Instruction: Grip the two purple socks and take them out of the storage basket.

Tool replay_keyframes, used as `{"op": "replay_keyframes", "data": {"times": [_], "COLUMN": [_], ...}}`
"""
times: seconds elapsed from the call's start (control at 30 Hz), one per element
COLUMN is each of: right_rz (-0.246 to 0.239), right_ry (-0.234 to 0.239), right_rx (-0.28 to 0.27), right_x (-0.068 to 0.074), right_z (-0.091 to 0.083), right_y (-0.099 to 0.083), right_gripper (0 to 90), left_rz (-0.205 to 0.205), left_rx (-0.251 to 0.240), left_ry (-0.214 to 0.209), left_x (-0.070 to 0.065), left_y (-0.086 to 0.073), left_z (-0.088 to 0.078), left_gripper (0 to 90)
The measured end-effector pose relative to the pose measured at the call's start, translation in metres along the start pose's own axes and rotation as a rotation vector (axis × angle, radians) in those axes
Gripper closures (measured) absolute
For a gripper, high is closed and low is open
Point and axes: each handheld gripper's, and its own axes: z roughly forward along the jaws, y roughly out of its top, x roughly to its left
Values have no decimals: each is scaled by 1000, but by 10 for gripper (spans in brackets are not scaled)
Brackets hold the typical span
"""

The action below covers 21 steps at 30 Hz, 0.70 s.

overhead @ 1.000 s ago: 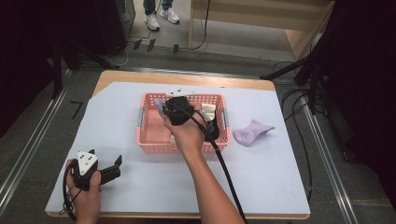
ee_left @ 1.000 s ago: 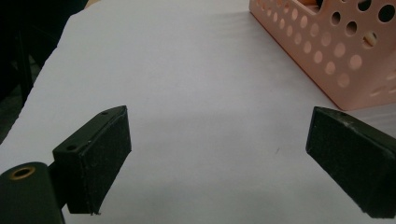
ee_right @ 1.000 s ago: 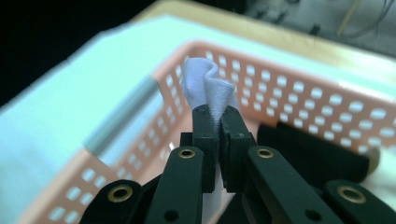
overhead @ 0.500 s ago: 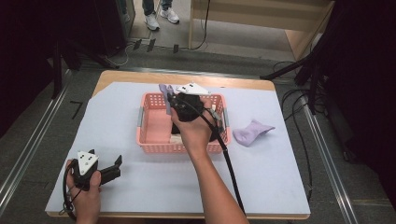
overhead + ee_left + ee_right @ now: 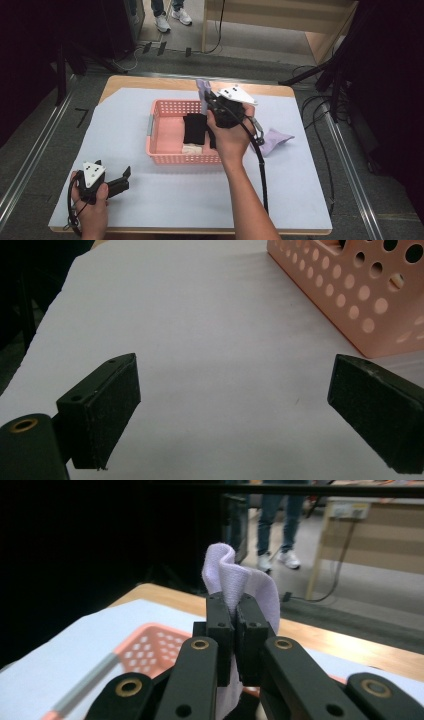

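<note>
My right gripper (image 5: 207,102) is shut on a lilac cloth (image 5: 235,577) and holds it up above the far rim of the pink basket (image 5: 161,155); the cloth (image 5: 202,88) sticks up past the black jaws. Inside the basket lie a black cloth (image 5: 194,128) and a white cloth (image 5: 191,149). A second lilac cloth (image 5: 274,138) lies crumpled on the table to the right of the basket. My left gripper (image 5: 125,177) rests near the table's front left, open with nothing between its pads (image 5: 112,405); the basket's corner (image 5: 360,295) is ahead of it to the right.
A white sheet (image 5: 150,200) covers the wooden table (image 5: 150,82). The right gripper's black cable (image 5: 261,170) trails back along the forearm. A person's legs and shoes (image 5: 170,15) stand on the floor beyond the table, near a wooden desk (image 5: 280,30).
The right gripper has risen out of the basket and moved toward its far rim, carrying the lilac cloth. The left gripper has stayed put.
</note>
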Motion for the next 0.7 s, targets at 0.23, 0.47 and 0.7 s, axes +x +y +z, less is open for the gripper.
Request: {"op": "replay_keyframes", "data": {"times": [0.23,0.47,0.7], "right_rz": [29,68,102], "right_ry": [-104,-217,-273], "right_rx": [-37,-21,21], "right_x": [-46,-98,-125], "right_z": [-29,-58,-69], "right_y": [-5,-25,-53], "right_gripper": [875,875,875], "left_rz": [0,9,9], "left_rx": [1,5,6], "left_ry": [2,6,5], "left_x": [0,0,-1], "left_y": [0,0,0], "left_z": [0,0,0], "left_gripper": [76,76,76]}}
